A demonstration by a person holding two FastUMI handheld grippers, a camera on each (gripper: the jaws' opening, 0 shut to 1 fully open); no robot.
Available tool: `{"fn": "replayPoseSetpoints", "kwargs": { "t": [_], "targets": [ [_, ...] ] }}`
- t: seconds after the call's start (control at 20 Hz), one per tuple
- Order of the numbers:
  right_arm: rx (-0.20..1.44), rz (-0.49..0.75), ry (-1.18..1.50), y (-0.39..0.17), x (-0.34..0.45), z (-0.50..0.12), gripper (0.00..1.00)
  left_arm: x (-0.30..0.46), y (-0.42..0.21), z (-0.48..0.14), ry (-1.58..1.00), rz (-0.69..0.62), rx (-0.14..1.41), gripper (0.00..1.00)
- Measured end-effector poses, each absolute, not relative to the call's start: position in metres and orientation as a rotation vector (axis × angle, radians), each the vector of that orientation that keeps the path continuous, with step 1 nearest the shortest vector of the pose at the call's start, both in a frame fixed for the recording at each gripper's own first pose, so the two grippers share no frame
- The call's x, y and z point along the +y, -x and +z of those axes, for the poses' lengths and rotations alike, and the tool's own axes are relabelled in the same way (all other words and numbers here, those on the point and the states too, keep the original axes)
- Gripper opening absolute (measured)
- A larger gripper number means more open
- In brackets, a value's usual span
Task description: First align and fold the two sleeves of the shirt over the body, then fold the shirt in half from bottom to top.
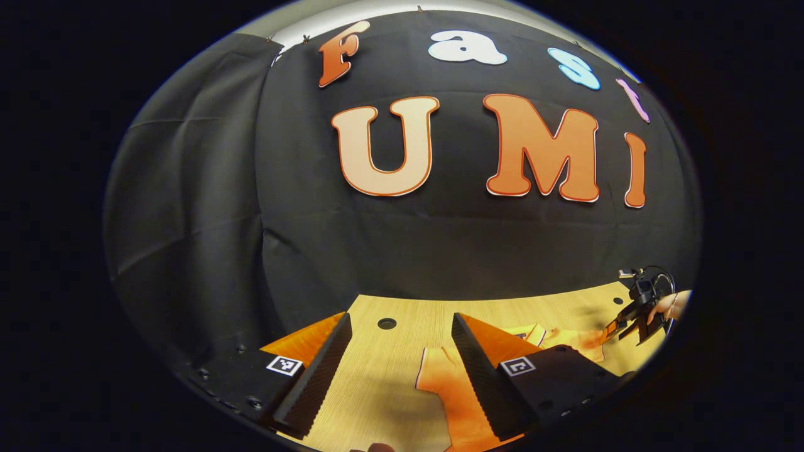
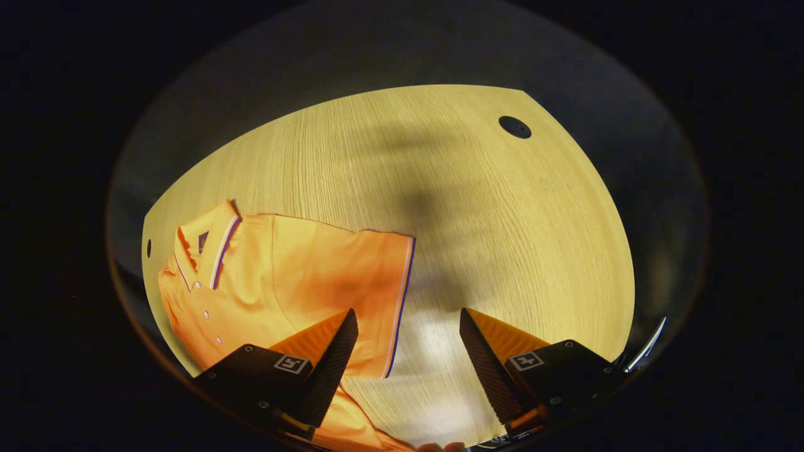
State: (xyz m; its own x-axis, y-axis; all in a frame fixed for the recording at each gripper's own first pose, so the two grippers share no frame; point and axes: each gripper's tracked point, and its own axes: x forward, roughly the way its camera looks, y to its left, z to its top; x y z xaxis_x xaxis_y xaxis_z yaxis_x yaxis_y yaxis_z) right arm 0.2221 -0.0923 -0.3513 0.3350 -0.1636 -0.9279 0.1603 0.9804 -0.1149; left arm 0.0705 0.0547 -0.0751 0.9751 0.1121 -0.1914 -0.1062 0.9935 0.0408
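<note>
- An orange polo shirt (image 2: 282,276) lies flat on a pale wooden table (image 2: 452,188), buttons up, its collar (image 2: 210,242) toward one table edge and one short sleeve (image 2: 370,282) spread outward, the striped cuff lying on bare wood.
- Neither sleeve looks folded over the body yet, so the work appears to be at its first step.
- The right gripper (image 2: 405,358) hangs above that sleeve's cuff with its jaws spread wide and nothing between them, one finger over the cloth and one over the wood; it seems placed to straddle the cuff edge for a pinch.
- The left gripper (image 1: 402,370) sits low over the table, likewise released and empty, with the shirt's other sleeve (image 1: 440,376) just beside one finger, probably so both sleeves can be taken up together.
- In the left gripper view the right gripper shows far off near the table's edge, held in a hand (image 1: 669,306).
- A round hole (image 2: 515,127) marks the table near its far corner.
</note>
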Motion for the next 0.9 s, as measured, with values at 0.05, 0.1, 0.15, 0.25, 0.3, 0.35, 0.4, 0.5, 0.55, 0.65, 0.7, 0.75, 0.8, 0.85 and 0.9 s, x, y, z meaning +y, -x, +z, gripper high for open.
{"fn": "replayPoseSetpoints", "kwargs": {
  "t": [0.05, 0.1, 0.15, 0.25, 0.3, 0.35, 0.4, 0.5, 0.55, 0.65, 0.7, 0.75, 0.8, 0.85, 0.9],
  "targets": [
    [1.220, -0.213, 0.009, -0.223, -0.093, -0.355, 0.99, 0.055, -0.072, -0.078, -0.032, 0.113, 0.201, 0.98],
    [1.228, -0.219, 0.010, -0.223, -0.094, -0.358, 1.00, 0.056, -0.072, -0.079, -0.030, 0.116, 0.208, 0.98],
    [1.235, -0.214, 0.003, -0.224, -0.093, -0.361, 1.00, 0.055, -0.073, -0.083, -0.027, 0.115, 0.213, 0.98],
    [1.252, -0.196, 0.002, -0.223, -0.092, -0.367, 0.99, 0.055, -0.072, -0.083, -0.023, 0.114, 0.218, 0.98],
    [1.260, -0.190, -0.002, -0.221, -0.091, -0.370, 1.00, 0.055, -0.072, -0.083, -0.024, 0.115, 0.220, 0.98],
    [1.256, -0.194, -0.014, -0.222, -0.090, -0.370, 0.98, 0.055, -0.073, -0.084, -0.024, 0.118, 0.221, 0.98],
    [1.257, -0.199, -0.021, -0.222, -0.089, -0.371, 0.96, 0.055, -0.073, -0.084, -0.023, 0.118, 0.223, 0.98],
    [1.260, -0.206, -0.027, -0.222, -0.089, -0.370, 0.91, 0.054, -0.075, -0.086, -0.016, 0.114, 0.229, 0.98],
    [1.260, -0.216, -0.035, -0.222, -0.089, -0.370, 0.90, 0.053, -0.074, -0.088, -0.009, 0.112, 0.233, 0.98],
    [1.262, -0.239, -0.058, -0.221, -0.085, -0.373, 0.79, 0.051, -0.073, -0.091, -0.002, 0.108, 0.239, 0.98],
    [1.263, -0.246, -0.068, -0.220, -0.084, -0.375, 0.74, 0.051, -0.074, -0.091, -0.002, 0.108, 0.238, 0.98],
    [1.262, -0.254, -0.080, -0.221, -0.083, -0.375, 0.65, 0.050, -0.074, -0.094, -0.004, 0.109, 0.237, 0.96],
    [1.262, -0.263, -0.105, -0.220, -0.081, -0.375, 0.55, 0.051, -0.074, -0.095, -0.005, 0.111, 0.239, 0.98],
    [1.259, -0.272, -0.121, -0.222, -0.081, -0.375, 0.34, 0.055, -0.071, -0.094, -0.002, 0.112, 0.243, 0.98],
    [1.254, -0.269, -0.122, -0.220, -0.081, -0.375, 0.33, 0.057, -0.069, -0.096, 0.002, 0.114, 0.246, 0.98]
  ]
}}
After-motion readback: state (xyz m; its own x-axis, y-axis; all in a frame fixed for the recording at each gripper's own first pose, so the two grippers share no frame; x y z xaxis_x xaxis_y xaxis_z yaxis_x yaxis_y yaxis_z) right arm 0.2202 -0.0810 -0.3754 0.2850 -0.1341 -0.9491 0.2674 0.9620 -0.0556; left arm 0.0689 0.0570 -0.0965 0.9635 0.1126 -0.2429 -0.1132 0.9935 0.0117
